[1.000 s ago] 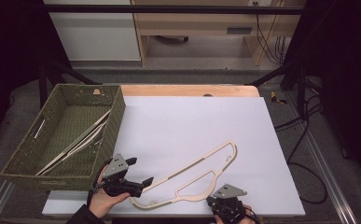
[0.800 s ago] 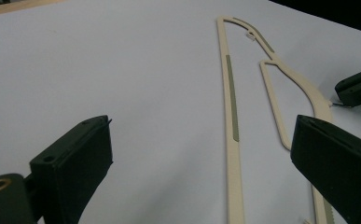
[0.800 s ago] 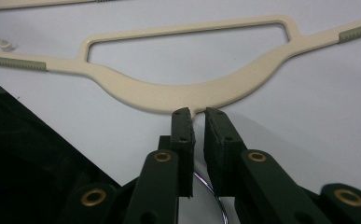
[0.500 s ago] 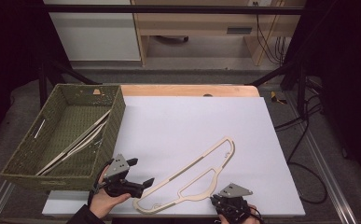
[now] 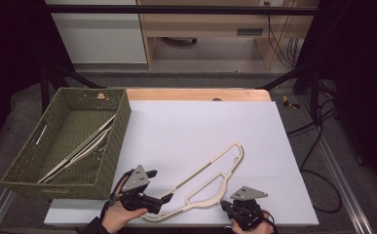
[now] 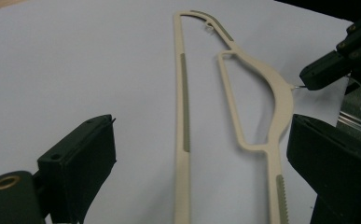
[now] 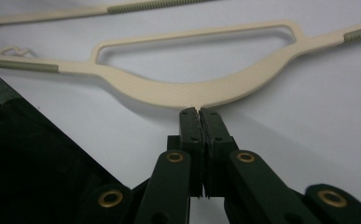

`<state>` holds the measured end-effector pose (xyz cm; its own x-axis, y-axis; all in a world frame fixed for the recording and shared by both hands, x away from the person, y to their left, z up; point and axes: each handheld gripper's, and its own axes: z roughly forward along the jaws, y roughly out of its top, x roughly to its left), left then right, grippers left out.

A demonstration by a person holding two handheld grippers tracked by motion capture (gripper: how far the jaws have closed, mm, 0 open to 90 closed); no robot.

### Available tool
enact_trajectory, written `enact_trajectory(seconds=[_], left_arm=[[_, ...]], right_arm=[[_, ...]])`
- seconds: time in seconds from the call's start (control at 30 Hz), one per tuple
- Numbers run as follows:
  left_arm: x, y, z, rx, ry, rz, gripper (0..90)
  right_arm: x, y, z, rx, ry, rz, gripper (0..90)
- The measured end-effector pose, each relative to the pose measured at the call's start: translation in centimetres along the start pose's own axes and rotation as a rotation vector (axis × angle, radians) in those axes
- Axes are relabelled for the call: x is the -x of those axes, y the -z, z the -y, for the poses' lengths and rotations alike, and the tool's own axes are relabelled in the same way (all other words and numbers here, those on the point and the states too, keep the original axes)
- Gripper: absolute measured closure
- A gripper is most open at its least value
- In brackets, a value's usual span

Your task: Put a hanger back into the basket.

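Two grippers are working at one cream hanger point(image 5: 210, 176), which is lying flat on the white table point(image 5: 200, 126) near its front edge, its long axis running from the near left up toward the far right. The right gripper point(image 5: 226, 206) is sitting at the hanger's near side, at the middle of its curved top bar, and is the one in contact: in the right gripper view its jaws are pressed together, and they have just been closing onto the thin wire hook stub point(image 6: 297, 87) that is sticking out of the bar. The left gripper point(image 5: 168, 198) is lying at the hanger's near-left end, pointing along its length; in the left gripper view its jaws are standing wide apart with the hanger's two long bars running between them, pressing on nothing. A green basket point(image 5: 30, 161) holding more hangers is standing to the left, nearer the left hand, so the coming carry likely goes that way
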<state>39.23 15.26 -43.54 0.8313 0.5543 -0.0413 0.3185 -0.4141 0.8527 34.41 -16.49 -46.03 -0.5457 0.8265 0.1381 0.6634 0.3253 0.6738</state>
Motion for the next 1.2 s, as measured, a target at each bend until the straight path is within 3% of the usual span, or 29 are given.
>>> enact_trajectory(seconds=[0.07, 0.23, 0.43, 0.57, 0.7, 0.93, 1.1, 1.2], left_arm=[[0.9, -0.8, -0.6, -0.015, -0.026, 0.022, 8.4], [2.9, -3.4, -1.9, -0.074, -0.084, 0.061, 11.2], [4.6, -6.5, -2.9, -0.148, -0.126, 0.103, 18.8], [5.3, -8.0, -3.2, -0.207, -0.168, 0.120, 31.0], [5.7, -9.4, -3.2, -0.253, -0.169, 0.117, 44.4], [6.0, -10.4, -3.1, -0.327, -0.194, 0.096, 67.3], [6.2, -10.2, -3.2, -0.336, -0.219, 0.080, 69.3], [6.2, -9.9, -3.4, -0.330, -0.232, 0.076, 70.2]], right_arm=[[0.1, 0.3, -0.5, 0.014, 0.022, -0.008, 89.7], [-0.1, 1.0, -1.9, 0.012, 0.024, -0.016, 89.7], [-0.2, 1.4, -3.1, 0.015, 0.044, -0.014, 89.7], [-0.3, 1.6, -3.5, 0.013, 0.045, -0.016, 89.7], [-0.3, 1.6, -3.6, 0.013, 0.055, -0.012, 89.7], [-0.4, 1.6, -3.6, 0.009, 0.062, -0.011, 89.6], [-0.5, 1.5, -3.6, 0.000, 0.066, -0.013, 89.3], [-0.5, 1.8, -3.8, 0.029, 0.085, -0.020, 87.5]])
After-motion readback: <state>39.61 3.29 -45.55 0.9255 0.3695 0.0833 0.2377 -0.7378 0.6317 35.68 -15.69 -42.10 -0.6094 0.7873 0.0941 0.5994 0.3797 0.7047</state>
